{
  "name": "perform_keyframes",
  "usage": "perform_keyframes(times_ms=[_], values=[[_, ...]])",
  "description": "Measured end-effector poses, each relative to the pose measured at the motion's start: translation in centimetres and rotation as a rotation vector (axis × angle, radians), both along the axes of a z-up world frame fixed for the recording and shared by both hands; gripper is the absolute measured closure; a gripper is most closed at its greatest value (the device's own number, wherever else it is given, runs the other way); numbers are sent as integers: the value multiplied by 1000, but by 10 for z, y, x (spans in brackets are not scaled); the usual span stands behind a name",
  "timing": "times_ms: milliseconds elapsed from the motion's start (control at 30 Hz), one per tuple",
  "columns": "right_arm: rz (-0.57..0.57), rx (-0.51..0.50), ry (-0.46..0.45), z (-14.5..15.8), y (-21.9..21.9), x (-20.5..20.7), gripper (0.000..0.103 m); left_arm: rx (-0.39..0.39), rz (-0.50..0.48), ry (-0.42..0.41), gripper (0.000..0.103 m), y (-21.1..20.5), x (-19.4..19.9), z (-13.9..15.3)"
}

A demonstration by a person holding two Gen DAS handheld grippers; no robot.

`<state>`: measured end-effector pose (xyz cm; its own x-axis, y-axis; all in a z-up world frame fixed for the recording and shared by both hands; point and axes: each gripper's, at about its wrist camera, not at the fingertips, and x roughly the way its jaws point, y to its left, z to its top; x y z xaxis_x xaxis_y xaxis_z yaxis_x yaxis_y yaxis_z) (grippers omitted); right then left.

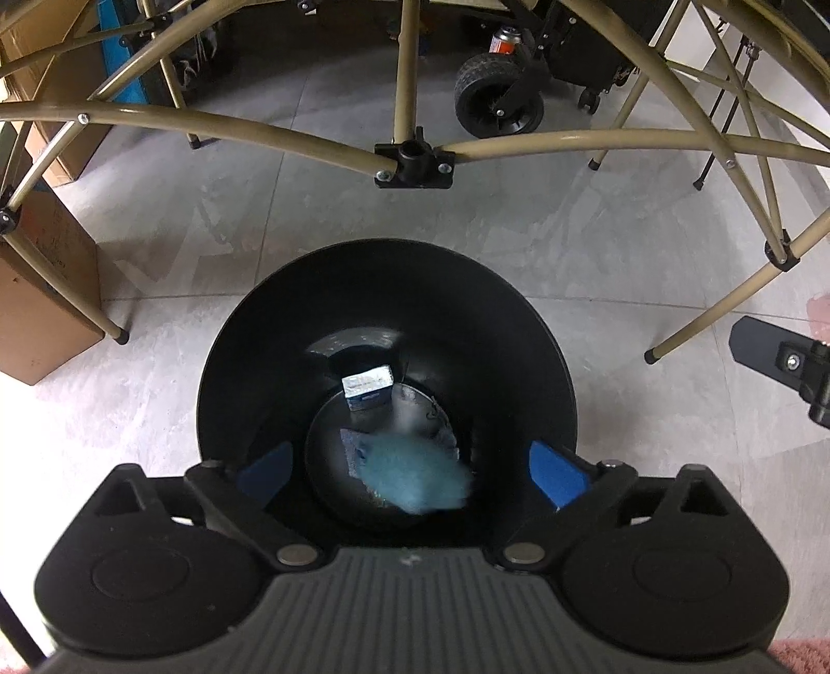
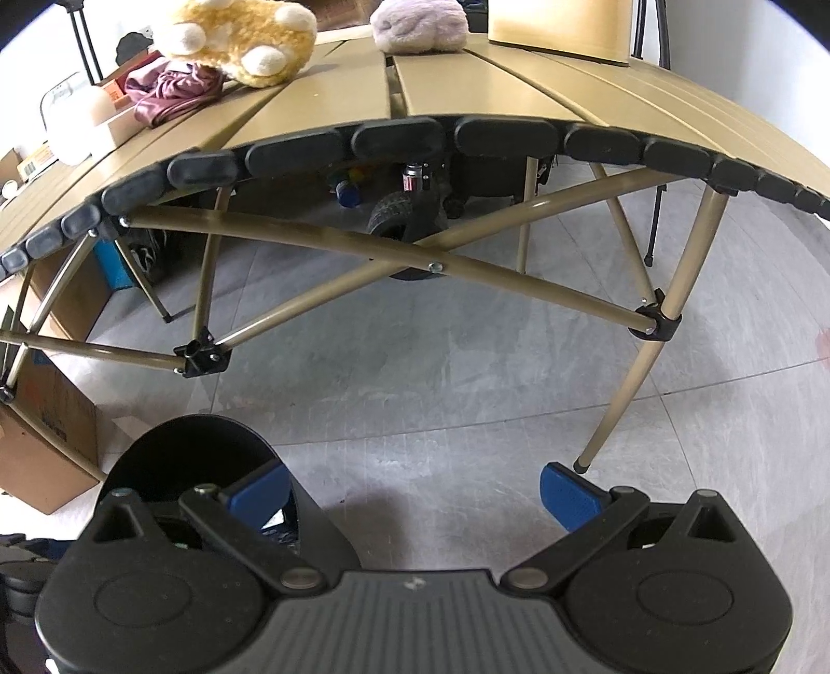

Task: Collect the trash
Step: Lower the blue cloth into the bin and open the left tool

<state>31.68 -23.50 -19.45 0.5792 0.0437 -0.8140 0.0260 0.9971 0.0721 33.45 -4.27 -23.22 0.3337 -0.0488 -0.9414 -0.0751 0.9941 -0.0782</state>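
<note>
Left gripper (image 1: 410, 469) fingers spread above round black plastic bin (image 1: 544, 332), blurred pale-blue wad (image 1: 415, 479) loose inside, small silver carton (image 1: 368, 393) with unreadable print, right gripper (image 2: 415, 497) fingers spread over bare grey floor (image 2: 441, 383) beside tan slatted bench (image 2: 332, 103).

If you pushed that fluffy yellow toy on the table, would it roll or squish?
The yellow toy would probably squish, since its fur looks thick and soft. It likely slides rather than rolls, as it lies sprawled on the table. It is probably light for its size, being plush.

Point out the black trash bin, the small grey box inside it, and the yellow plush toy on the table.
black trash bin (image 1: 249, 332), left wrist view, inner wall.
small grey box (image 1: 367, 389), left wrist view, top face.
yellow plush toy (image 2: 228, 36), right wrist view, body.
</note>
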Motion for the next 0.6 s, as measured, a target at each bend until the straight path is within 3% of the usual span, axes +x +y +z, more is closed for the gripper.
perform_keyframes(times_ms=[600], values=[[12, -7, -1, -2, 0, 0, 0, 6, -13, -13, 0, -1, -2, 3]])
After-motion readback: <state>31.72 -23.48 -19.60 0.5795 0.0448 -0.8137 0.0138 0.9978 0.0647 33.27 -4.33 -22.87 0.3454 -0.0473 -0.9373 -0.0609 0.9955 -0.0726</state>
